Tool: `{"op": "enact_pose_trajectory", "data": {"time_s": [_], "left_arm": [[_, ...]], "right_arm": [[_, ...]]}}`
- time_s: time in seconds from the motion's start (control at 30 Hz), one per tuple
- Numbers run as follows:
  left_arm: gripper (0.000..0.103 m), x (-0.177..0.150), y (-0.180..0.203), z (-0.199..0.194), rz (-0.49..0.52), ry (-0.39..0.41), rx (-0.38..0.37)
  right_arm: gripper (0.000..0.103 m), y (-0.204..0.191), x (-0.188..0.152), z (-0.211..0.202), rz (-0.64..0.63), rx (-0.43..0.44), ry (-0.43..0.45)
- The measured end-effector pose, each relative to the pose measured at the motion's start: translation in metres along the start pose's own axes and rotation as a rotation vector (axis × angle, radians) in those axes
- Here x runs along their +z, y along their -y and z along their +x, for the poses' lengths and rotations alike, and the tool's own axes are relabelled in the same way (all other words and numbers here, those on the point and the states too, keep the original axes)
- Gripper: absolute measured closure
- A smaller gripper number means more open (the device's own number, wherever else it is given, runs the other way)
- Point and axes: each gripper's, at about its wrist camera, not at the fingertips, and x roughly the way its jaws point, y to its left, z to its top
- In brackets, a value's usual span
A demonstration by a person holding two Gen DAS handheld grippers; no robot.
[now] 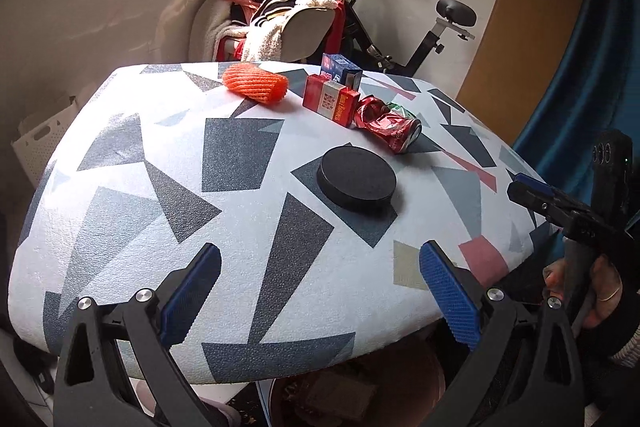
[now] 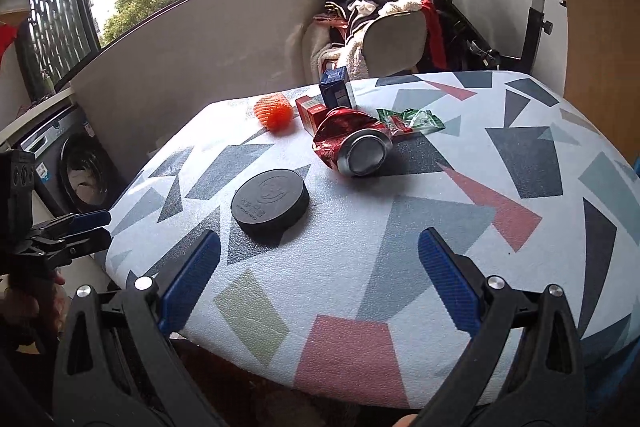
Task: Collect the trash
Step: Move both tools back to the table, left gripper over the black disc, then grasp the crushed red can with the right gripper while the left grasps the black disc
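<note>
From the left wrist we looked forward and down over the near edge of the patterned table (image 1: 120,163), close to it. From the right wrist we faced the same way, set further right. Both views shared the black disc (image 1: 357,182) (image 2: 270,202), the crushed can (image 1: 387,125) (image 2: 352,143) and the chair (image 1: 308,23) (image 2: 394,39) behind. Each view caught the other tool at its side.

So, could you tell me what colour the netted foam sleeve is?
Orange; the netted foam sleeve shows best in the left wrist view.
</note>
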Motion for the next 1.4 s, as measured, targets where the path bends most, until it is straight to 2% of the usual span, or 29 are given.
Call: {"op": "enact_pose_trajectory", "data": {"time_s": [0.07,0.17,0.27,0.53,0.6,0.73,0.8,0.83,0.93,1.1,1.27,1.4], "left_arm": [[0.006,0.012,0.006,0.019,0.041,-0.019,-0.014],[0.006,0.027,0.02,0.053,0.129,-0.07,-0.014],[0.006,0.038,0.03,0.087,0.174,-0.122,-0.025],[0.006,0.047,0.058,0.159,0.32,-0.234,-0.027],[0.006,0.048,0.061,0.168,0.327,-0.238,-0.012],[0.006,0.049,0.056,0.181,0.278,-0.253,-0.002],[0.006,0.05,0.049,0.182,0.245,-0.26,-0.014],[0.015,0.05,0.047,0.181,0.235,-0.259,-0.021],[0.015,0.05,0.041,0.171,0.239,-0.25,-0.015],[0.015,0.053,0.019,0.137,0.124,-0.179,-0.027],[0.015,0.051,-0.008,0.098,-0.009,-0.106,-0.041],[0.015,0.053,-0.017,0.076,-0.001,-0.062,-0.028]], "right_arm": [[0.006,0.009,0.003,0.003,0.009,-0.051,0.002],[0.006,0.019,0.005,0.011,0.011,-0.09,-0.017],[0.006,0.023,0.006,0.015,-0.015,-0.122,-0.027],[0.006,0.038,0.003,0.021,0.021,-0.142,-0.056],[0.006,0.039,0.002,0.021,0.009,-0.152,-0.063],[0.006,0.039,0.002,0.023,-0.007,-0.155,-0.077],[0.006,0.036,0.004,0.026,-0.017,-0.143,-0.091],[0.006,0.034,0.005,0.029,-0.025,-0.142,-0.098],[0.006,0.025,0.014,0.036,-0.051,-0.129,-0.109],[0.006,0.003,0.051,0.07,-0.128,-0.137,-0.151],[0.006,-0.022,0.091,0.136,-0.247,-0.171,-0.269],[0.006,-0.04,0.106,0.189,-0.374,-0.232,-0.39]]}}
